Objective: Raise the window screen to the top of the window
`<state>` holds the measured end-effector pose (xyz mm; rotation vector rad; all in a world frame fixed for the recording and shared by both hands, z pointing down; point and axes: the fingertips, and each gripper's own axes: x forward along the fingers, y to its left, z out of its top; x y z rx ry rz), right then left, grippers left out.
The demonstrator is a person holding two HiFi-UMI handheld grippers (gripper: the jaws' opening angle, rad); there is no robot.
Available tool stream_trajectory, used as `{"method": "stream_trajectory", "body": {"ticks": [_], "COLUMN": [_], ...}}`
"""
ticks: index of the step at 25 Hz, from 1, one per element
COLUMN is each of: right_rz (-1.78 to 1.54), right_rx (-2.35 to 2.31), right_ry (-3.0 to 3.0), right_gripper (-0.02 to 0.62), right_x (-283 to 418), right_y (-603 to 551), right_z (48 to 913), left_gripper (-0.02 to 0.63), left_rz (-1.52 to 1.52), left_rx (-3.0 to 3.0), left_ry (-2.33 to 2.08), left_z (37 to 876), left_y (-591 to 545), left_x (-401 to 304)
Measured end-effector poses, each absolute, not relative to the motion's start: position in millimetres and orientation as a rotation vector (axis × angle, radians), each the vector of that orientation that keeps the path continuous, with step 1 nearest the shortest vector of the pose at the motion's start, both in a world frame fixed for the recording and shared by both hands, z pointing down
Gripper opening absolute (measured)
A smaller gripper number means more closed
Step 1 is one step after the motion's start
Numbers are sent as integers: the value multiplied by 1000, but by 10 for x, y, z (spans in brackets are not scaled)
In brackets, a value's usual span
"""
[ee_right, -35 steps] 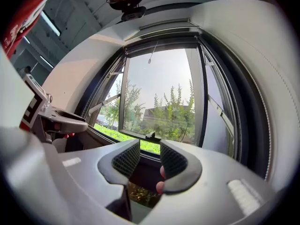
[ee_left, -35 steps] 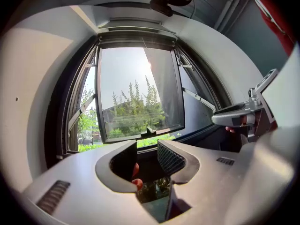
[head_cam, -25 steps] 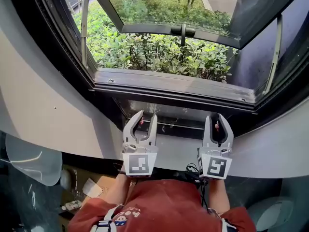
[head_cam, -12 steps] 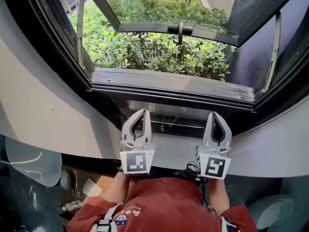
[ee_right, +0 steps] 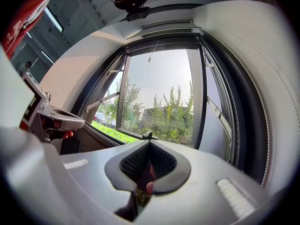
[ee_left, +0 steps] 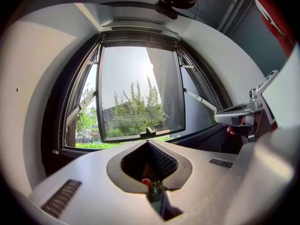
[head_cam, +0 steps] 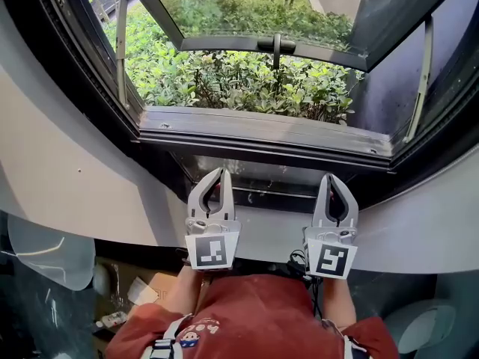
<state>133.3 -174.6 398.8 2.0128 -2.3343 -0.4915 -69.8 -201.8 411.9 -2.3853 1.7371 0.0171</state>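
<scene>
Head view: left gripper (head_cam: 217,173) is clenched tip to tip with nothing between, just below the window sill (head_cam: 262,129). Can't pick out the window screen for sure, possibly the dark rail (head_cam: 278,194) under the sill. Right gripper (head_cam: 334,178) is likewise clenched empty, just below the sill.

A big window (head_cam: 224,43) stands open in a curved white wall (head_cam: 52,155). Bright sun shines on green bushes (head_cam: 239,84) outside. The sill (head_cam: 262,129) is dark.
</scene>
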Motion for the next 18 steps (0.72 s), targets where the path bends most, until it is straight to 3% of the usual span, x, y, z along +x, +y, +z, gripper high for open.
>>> {"method": "stream_trajectory", "body": {"ticks": [18], "right_rz": [-487], "right_rx": [2005], "right_ry": [-2315], "right_gripper": [11], "right_x": [1378], "right_y": [-1698], "right_z": [4015], "left_gripper": [6], "left_rz": [51], "left_rx": [-2402], "left_ry": [1690], "left_z": [4084], "left_y": [-1966], "left_x": [-556]}}
